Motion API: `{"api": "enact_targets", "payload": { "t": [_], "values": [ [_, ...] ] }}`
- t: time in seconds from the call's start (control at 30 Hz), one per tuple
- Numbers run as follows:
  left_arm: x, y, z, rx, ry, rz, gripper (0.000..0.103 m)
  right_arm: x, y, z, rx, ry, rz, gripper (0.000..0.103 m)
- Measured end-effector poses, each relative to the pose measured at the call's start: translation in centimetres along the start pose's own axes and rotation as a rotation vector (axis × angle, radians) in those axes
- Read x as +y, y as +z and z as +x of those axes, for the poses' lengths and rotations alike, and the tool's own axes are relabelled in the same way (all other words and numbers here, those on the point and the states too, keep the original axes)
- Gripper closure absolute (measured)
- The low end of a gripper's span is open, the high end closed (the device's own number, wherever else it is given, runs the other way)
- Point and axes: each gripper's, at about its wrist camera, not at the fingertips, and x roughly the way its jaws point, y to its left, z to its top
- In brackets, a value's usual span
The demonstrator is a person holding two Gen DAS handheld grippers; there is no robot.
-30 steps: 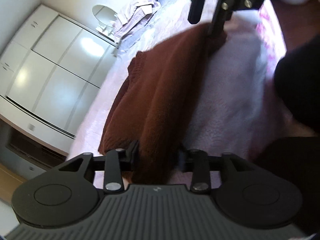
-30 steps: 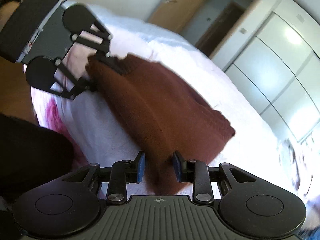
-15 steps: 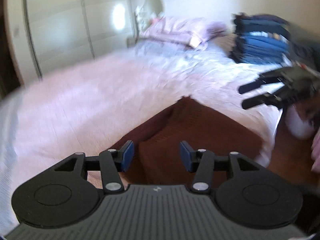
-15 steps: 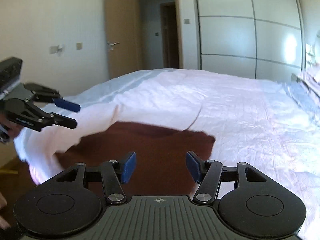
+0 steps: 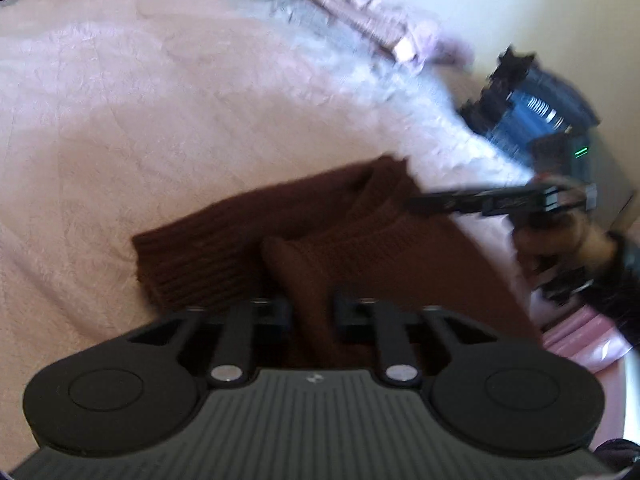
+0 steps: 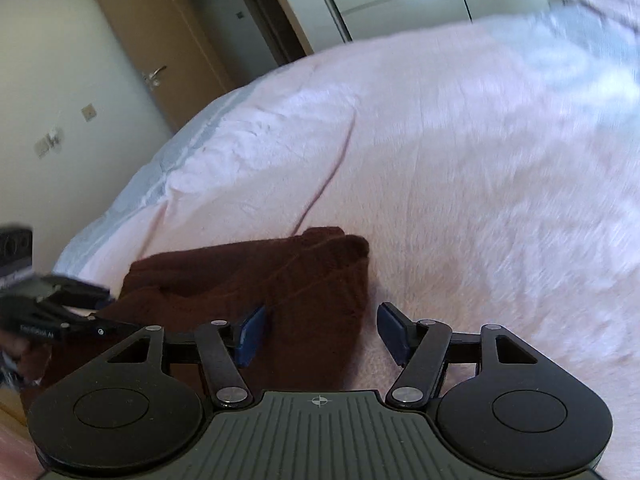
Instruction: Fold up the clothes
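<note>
**Sweater pinched at the bed's near edge**

The pink bed (image 6: pixel 460 168) fills both views. A brown sweater (image 5: pixel 328 236) lies bunched near its near edge. A blue clothes stack (image 5: pixel 536 108) sits toward the far right corner. The left gripper (image 5: pixel 311 312) is clamped on a raised sweater fold. The right gripper (image 6: pixel 320 334) stands apart, straddling the sweater's right edge.

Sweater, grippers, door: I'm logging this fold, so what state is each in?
Sweater: partly folded, lying on the bed.
Left gripper: shut on a sweater fold.
Right gripper: open, sweater edge between its fingers.
Door: closed.
</note>
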Motion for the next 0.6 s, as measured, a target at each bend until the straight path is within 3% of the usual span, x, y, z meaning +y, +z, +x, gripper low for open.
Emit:
{"api": "enact_targets", "payload": {
  "t": [0.03, 0.07, 0.13, 0.17, 0.27, 0.37, 0.6],
  "values": [
    [-0.4, 0.1, -0.8, -0.055, -0.001, 0.028, 0.095, -0.4, 0.0, 0.4, -0.002, 0.021, 0.04, 0.055],
    [-0.6, 0.1, -1.8, -0.108, -0.005, 0.04, 0.095, -0.7, 0.0, 0.2, -0.018, 0.035, 0.075, 0.077],
    [0.0, -0.1, -2.4, -0.162, 0.009, 0.005, 0.095, -0.6, 0.5, -0.8, -0.077, 0.04, 0.08, 0.08],
    [0.6, -0.3, -1.8, -0.142, 0.033, -0.019, 0.095, -0.4, 0.8, -1.0, -0.093, 0.038, 0.071, 0.08],
    [2.8, -1.5, 0.7, -0.048, 0.093, -0.107, 0.092, -0.1, 1.5, -0.2, -0.084, 0.012, 0.029, 0.08],
    [3.4, -1.9, 0.9, -0.052, 0.086, -0.152, 0.089, -0.7, 1.6, 1.6, -0.037, -0.019, 0.017, 0.079],
    [2.6, -1.9, 0.2, -0.035, 0.083, -0.123, 0.09, 0.0, 2.3, -0.3, -0.08, -0.068, -0.063, 0.045]
  ]
}}
